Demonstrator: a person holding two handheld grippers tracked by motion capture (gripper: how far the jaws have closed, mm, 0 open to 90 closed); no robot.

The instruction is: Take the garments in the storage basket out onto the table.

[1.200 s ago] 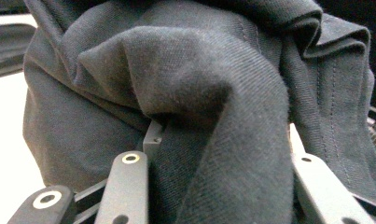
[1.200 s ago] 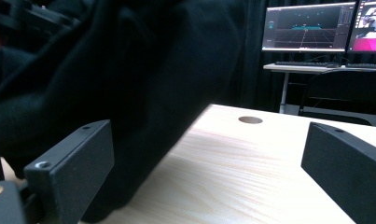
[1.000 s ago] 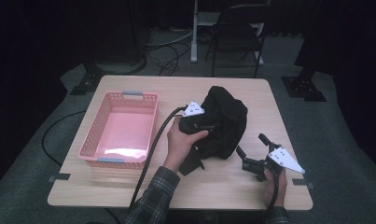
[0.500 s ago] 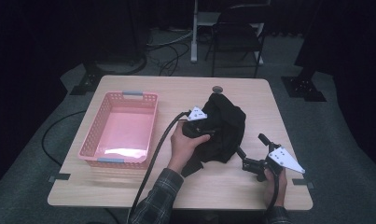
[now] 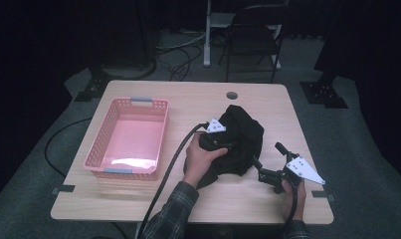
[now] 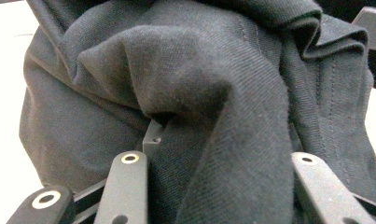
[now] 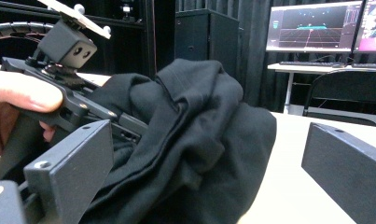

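Clamping black cloth (image 5: 243, 139), left gripper (image 5: 223, 144)

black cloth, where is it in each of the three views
High view: black cloth lies right of centre on the table, right of the pink basket.
Left gripper view: cloth bunched close across the frame.
Right gripper view: centre.
Shared landmark: left hand-held gripper clamped on it.

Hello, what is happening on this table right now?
A person works a gripper in each hand. The left gripper is shut on a crumpled black garment that lies on the wooden table. The right gripper waits beside the cloth, its fingers open. A pink basket stands to the left.
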